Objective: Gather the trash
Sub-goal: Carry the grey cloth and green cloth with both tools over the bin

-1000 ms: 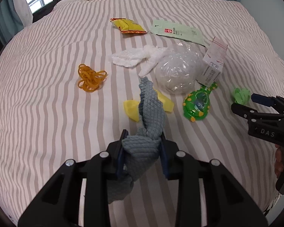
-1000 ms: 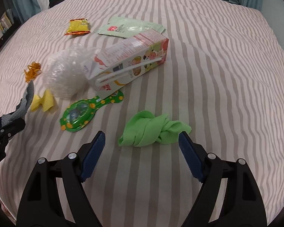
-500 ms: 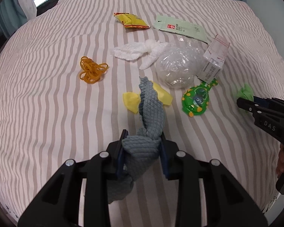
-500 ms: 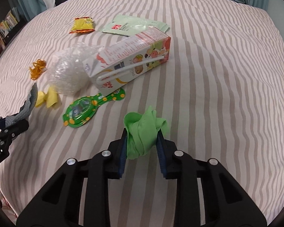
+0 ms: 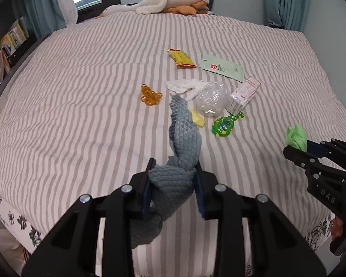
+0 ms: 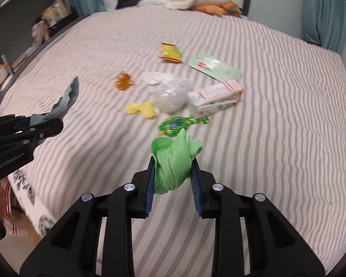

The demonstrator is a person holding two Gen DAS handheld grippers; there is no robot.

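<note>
Both grippers hold cloths above the bed; trash not yet collected.
Left gripper [image 5: 174, 185] is clamped narrow on a grey quilted cloth [image 5: 183, 138] with a long tail flopping free; right gripper [image 6: 173, 184] pinches a bunched green cloth [image 6: 173, 161]. The snack wrapper [image 5: 181, 58], sachet [image 5: 222, 67], carton [image 5: 243, 97] and plastic wad [image 5: 211, 101] lie mid-bed [image 5: 80, 92]. Risks: the loose grey tail could drag across the rubber bands [image 5: 151, 95] or yellow wrapper [image 6: 140, 109]; the green wad, held by its edge folds, may slip.
</note>
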